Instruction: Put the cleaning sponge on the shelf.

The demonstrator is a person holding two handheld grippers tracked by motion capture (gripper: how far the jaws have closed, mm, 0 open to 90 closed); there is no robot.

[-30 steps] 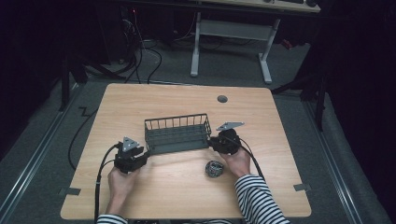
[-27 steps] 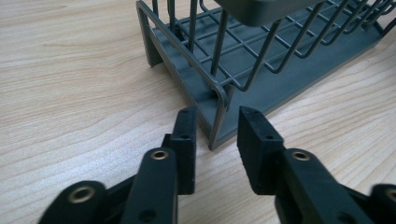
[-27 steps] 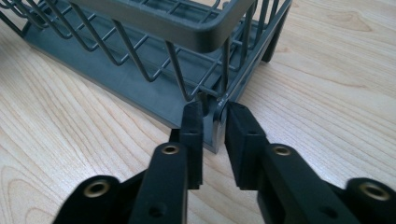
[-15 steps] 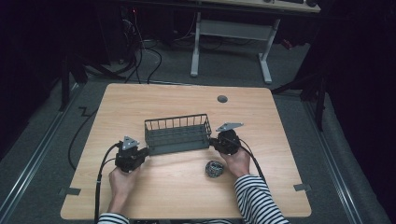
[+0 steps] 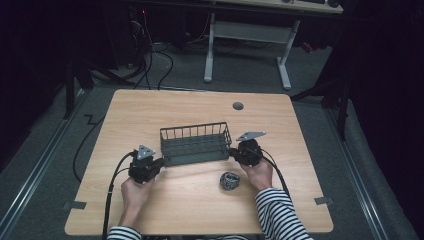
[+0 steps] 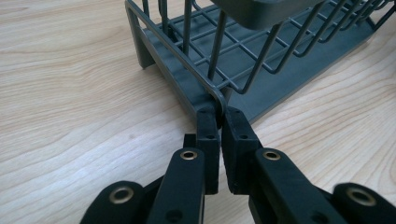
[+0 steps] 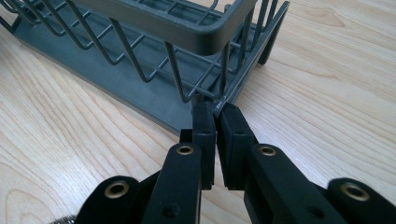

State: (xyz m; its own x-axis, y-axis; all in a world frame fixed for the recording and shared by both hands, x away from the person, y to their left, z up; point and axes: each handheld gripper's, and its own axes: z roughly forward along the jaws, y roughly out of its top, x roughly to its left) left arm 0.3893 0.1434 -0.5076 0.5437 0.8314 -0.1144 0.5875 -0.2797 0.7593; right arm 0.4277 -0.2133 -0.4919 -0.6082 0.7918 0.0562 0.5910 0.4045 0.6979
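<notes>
High view: dark wire basket (image 5: 196, 144) in the middle of the bench (image 5: 150, 110), left gripper (image 5: 146, 164) at its left end, right gripper (image 5: 246, 150) at its right end. Small metal scrubber (image 5: 230, 180) just in front of the basket's right end, beside the right hand (image 5: 259, 174). Round grommet (image 5: 238, 106) well behind the basket.

Left gripper view: fingers (image 6: 208, 135) closed on the basket's bottom rim at the corner.

Right gripper view: fingers (image 7: 204, 126) pinched on the bottom wire at the other end.

Probably a two-handed lift or shift in hand; next move needs both ends raised evenly. Scrubber possibly in the way if pulled nearer.
</notes>
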